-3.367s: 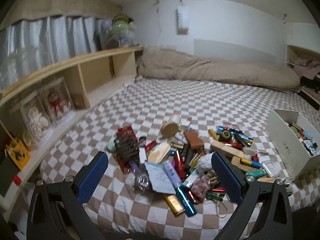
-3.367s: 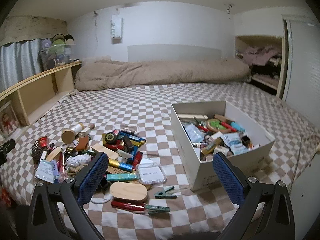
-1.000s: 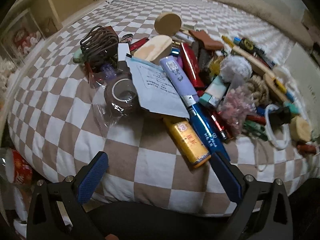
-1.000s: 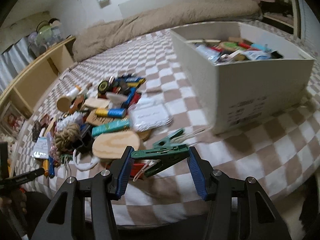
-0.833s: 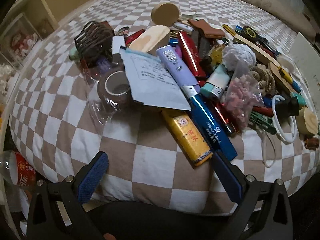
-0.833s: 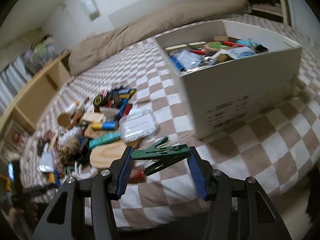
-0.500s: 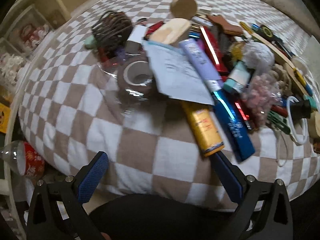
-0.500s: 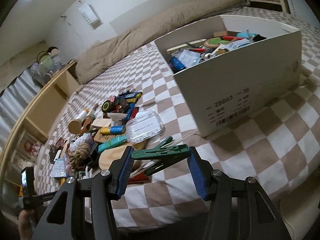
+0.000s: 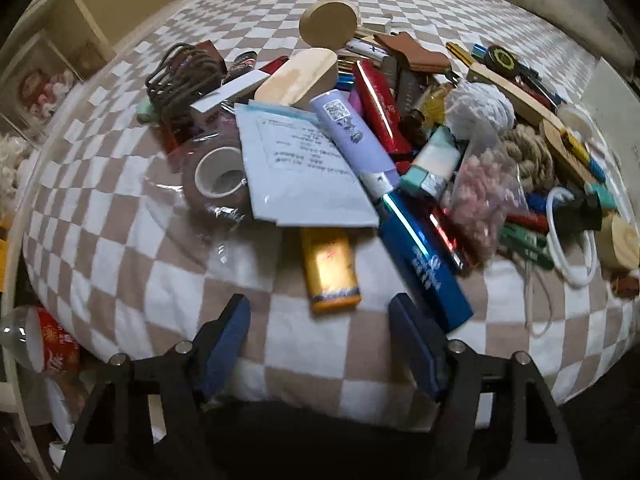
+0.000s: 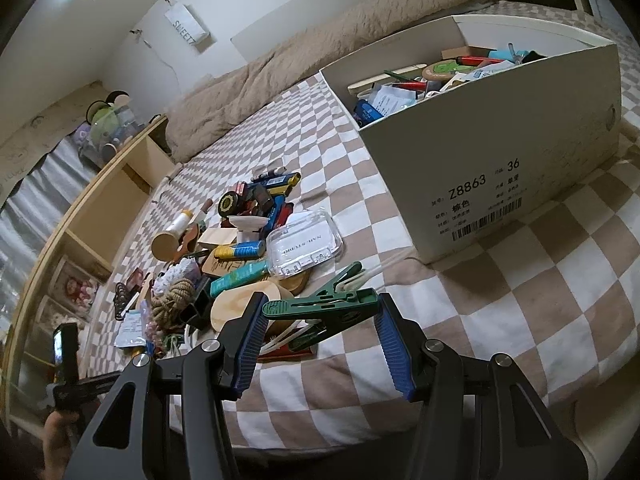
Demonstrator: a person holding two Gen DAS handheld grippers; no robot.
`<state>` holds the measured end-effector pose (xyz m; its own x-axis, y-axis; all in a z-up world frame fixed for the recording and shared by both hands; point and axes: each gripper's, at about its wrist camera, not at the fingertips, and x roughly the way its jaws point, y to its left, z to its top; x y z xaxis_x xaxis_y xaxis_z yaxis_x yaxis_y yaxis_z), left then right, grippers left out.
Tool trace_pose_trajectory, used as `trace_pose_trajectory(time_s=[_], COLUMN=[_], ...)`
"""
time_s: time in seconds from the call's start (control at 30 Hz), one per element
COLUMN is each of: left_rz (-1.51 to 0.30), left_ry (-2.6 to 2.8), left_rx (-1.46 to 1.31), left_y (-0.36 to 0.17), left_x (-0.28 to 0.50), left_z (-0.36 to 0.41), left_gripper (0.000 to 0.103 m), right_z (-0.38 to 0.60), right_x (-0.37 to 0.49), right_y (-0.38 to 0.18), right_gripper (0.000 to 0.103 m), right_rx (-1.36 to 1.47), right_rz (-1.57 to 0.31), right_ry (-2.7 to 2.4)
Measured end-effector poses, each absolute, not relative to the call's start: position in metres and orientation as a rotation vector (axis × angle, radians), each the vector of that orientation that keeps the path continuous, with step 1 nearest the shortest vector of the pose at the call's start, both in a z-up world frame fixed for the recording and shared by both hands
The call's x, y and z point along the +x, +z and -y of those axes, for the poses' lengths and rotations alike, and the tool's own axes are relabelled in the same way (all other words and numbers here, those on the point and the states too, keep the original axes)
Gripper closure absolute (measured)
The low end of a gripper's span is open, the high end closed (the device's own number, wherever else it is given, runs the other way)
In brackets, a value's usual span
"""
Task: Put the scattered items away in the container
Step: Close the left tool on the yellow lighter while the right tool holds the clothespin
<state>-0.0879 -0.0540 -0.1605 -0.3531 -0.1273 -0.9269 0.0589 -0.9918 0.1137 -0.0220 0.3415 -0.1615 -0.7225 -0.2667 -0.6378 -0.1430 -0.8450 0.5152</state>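
Observation:
A heap of scattered small items (image 9: 360, 128) lies on the checked bedspread. At its near edge a gold tube (image 9: 330, 268) rests beside a blue tube (image 9: 420, 264). My left gripper (image 9: 322, 320) hovers just short of the gold tube, its jaws closing with nothing pressed between the pads. In the right wrist view my right gripper (image 10: 321, 312) is shut on a green clothes peg (image 10: 332, 305), held crosswise above the bed. The white shoebox (image 10: 500, 160), partly filled with items, stands ahead to the right.
A wooden shelf unit (image 10: 100, 200) runs along the left side of the bed. A beige duvet (image 10: 320, 52) lies at the far end. The mattress edge (image 9: 320, 396) drops off just below my left gripper. A second green peg (image 10: 340, 276) lies near the box.
My left gripper has come down over the pile's near edge and its jaws have narrowed around the gold tube's end. My right gripper picked up the green peg and rolled toward the box.

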Motion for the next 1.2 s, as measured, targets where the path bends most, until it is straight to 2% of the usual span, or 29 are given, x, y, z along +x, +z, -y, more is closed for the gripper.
trace_pose_trajectory(time_s=[0.13,0.23,0.27,0.73,0.8,0.87,1.2], left_rz=[0.099,0.093,0.091,-0.06,-0.072,-0.056,-0.184], left_ry=[-2.516,-2.535,-2.541,-2.592,-2.6,-2.617,-2.763], left_rx=[1.686,1.675,1.677,1.808,1.824,1.837,1.929], left_y=[-0.159,-0.157,-0.156,-0.158,-0.16,-0.16,-0.156], left_x=[-0.089,-0.088,-0.086,-0.04,-0.04,-0.039,-0.048], left_z=[0.053,0.055,0.055,0.043,0.038,0.03,-0.002], left_gripper=[0.05,0.075,0.08,0.08,0.077,0.063,0.061], right_z=[-0.342,-0.341,-0.341,-0.338,-0.338,-0.338,-0.339], right_x=[-0.023,-0.023,-0.023,-0.023,-0.023,-0.023,-0.024], right_y=[-0.163,-0.163,-0.164,-0.162,-0.163,-0.163,-0.164], right_gripper=[0.048,0.048,0.048,0.048,0.048,0.048,0.048], right_rx=[1.15,1.155,1.155,1.155,1.157,1.157,1.16], right_rz=[0.85,0.846,0.844,0.832,0.827,0.826,0.834], right_ry=[-2.721,-2.718,-2.718,-2.714,-2.715,-2.716,-2.71])
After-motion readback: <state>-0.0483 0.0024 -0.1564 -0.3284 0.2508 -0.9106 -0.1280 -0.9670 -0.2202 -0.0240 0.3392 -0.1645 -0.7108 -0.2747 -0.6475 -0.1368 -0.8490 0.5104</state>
